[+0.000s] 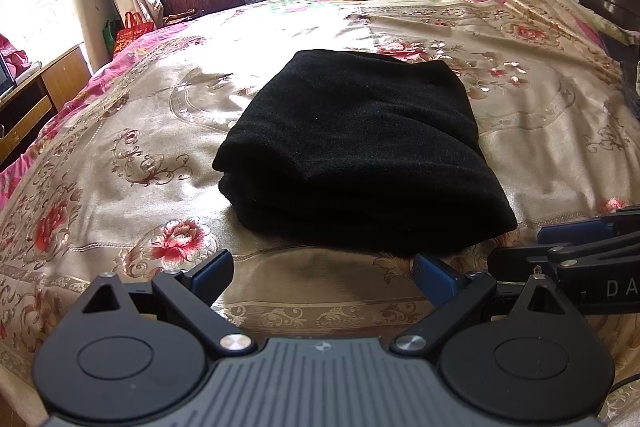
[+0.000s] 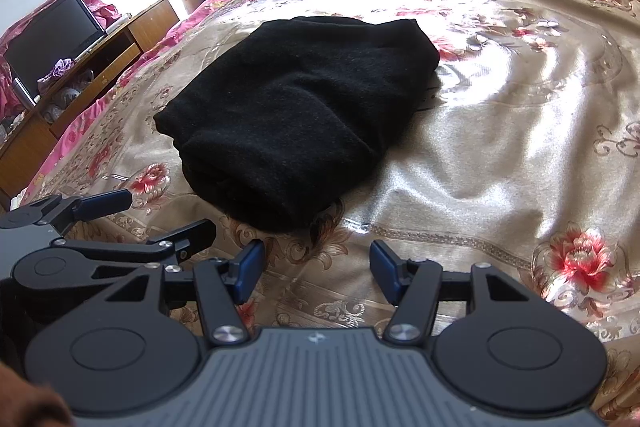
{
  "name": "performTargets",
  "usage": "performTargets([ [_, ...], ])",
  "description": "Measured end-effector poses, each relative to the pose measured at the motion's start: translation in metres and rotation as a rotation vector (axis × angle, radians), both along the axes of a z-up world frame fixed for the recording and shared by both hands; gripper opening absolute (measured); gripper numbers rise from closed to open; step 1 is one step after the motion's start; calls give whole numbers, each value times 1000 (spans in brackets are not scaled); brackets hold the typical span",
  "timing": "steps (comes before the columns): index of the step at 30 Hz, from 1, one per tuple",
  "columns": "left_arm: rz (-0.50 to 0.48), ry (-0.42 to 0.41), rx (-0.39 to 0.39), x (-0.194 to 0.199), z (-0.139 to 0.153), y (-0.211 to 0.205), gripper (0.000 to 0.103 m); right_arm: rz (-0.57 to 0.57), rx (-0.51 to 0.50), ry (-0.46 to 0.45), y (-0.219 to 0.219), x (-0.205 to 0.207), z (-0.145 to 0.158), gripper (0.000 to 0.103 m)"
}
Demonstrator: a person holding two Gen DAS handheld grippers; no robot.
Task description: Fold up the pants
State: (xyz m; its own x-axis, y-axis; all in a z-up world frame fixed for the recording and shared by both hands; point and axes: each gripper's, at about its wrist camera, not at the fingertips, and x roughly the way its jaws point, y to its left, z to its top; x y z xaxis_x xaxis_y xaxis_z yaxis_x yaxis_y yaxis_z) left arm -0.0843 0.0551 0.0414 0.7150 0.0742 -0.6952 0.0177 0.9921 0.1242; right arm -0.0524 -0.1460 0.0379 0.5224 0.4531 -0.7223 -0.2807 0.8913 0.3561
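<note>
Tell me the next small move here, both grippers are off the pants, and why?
Probably none on the cloth: lift both grippers back and stop. The black pants lie in a compact folded stack on the bedspread, with layered edges at the near end. The left gripper and right gripper are open, empty and short of the pants.

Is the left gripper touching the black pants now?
Apart. In the left wrist view, the open left gripper sits short of the folded black pants, with bare bedspread showing between its fingertips and the cloth.

Both wrist views face up the bed [image 1: 120,147] (low, close); shared: pants [image 1: 352,155].
</note>
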Motion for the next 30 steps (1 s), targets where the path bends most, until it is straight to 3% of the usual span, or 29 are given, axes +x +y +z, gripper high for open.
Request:
performTargets([
  [30,-4,13,44,-1,-2,-7,103,-10,-51,-17,4,-4,1,60],
])
